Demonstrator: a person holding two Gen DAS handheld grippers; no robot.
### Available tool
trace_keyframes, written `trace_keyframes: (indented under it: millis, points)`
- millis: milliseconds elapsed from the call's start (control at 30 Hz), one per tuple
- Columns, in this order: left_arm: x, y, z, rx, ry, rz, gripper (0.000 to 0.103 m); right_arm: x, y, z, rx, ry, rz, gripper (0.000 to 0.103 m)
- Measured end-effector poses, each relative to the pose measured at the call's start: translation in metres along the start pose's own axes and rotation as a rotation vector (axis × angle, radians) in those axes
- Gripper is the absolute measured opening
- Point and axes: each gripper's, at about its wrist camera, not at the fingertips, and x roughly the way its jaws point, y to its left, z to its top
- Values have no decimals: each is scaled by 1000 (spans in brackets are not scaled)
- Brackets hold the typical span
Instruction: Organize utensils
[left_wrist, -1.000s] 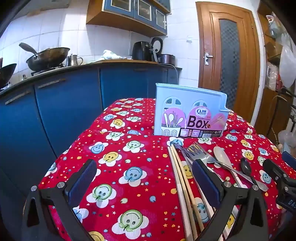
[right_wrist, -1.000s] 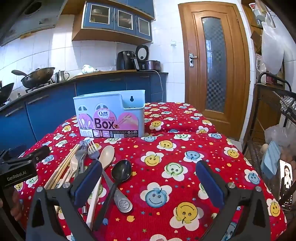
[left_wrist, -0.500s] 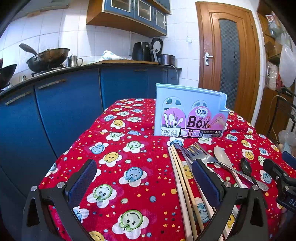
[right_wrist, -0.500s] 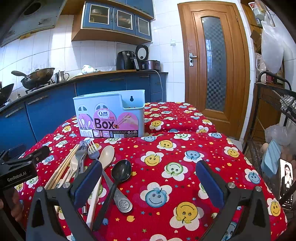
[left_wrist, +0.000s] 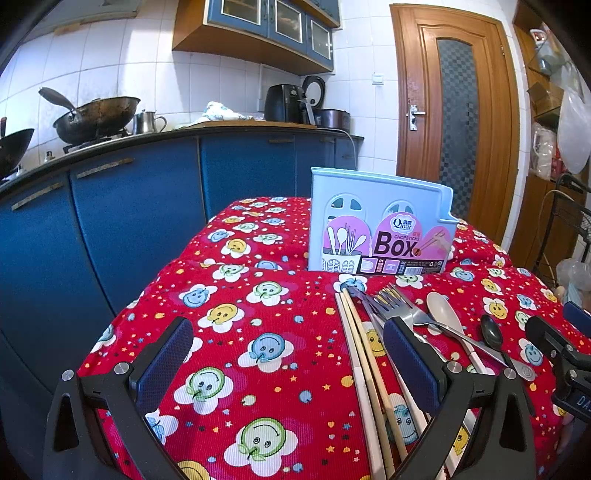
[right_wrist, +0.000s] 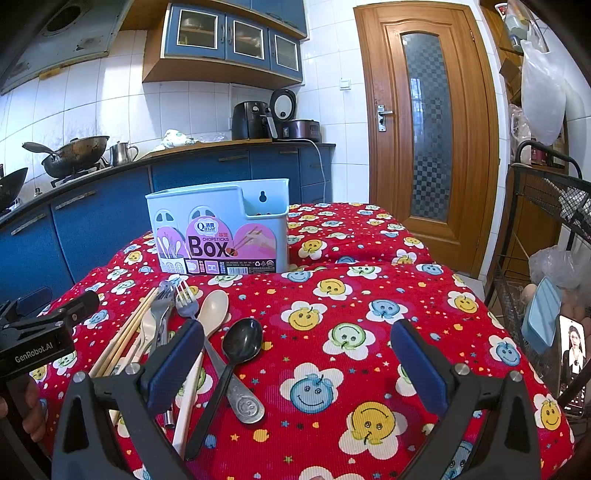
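- The left tool (left_wrist: 286, 363) is held wide open just above the desk (left_wrist: 258, 332), with nothing between its blue pads; only the red smiley-flower cloth is seen in the gap.
- The right tool (right_wrist: 297, 363) is likewise spread wide and empty, low over the near right part of the desk (right_wrist: 369, 295).
- A light blue chopsticks box (right_wrist: 218, 229) is stood upright at the far middle of the desk, its pink "Box" label turned toward both cameras.
- The utensils are laid flat in a loose bundle near the box, on its near side, handles pointed toward the cameras.
- In the left wrist view, wooden chopsticks (left_wrist: 360, 354) are placed at the left edge of the bundle, with metal forks (left_wrist: 393, 302) just to their right.
- A cream spoon (left_wrist: 443, 310) is seen right of the forks, and a dark spoon (left_wrist: 491, 332) lies furthest right.
- In the right wrist view, the dark spoon (right_wrist: 242, 341) is set just beside the right tool's left pad, its handle crossed over a metal handle with an embossed end (right_wrist: 245, 404).
- The cream spoon (right_wrist: 212, 314) is partly hidden behind that same pad.
- The left tool's black body, marked "GenRobot.AI", is visible at the left edge of the right wrist view, held by a hand (right_wrist: 31, 406).
- A blue counter with a wok (left_wrist: 94, 118) is seen beyond the desk, and a wooden door (right_wrist: 428, 129) at the far right.
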Motion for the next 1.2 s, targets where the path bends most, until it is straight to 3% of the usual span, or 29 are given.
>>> trace_keyframes:
  millis: [1200]
  points:
    - [-2,1,3,-1,-4,-1,102,0,-1,0,6,2,3,103]
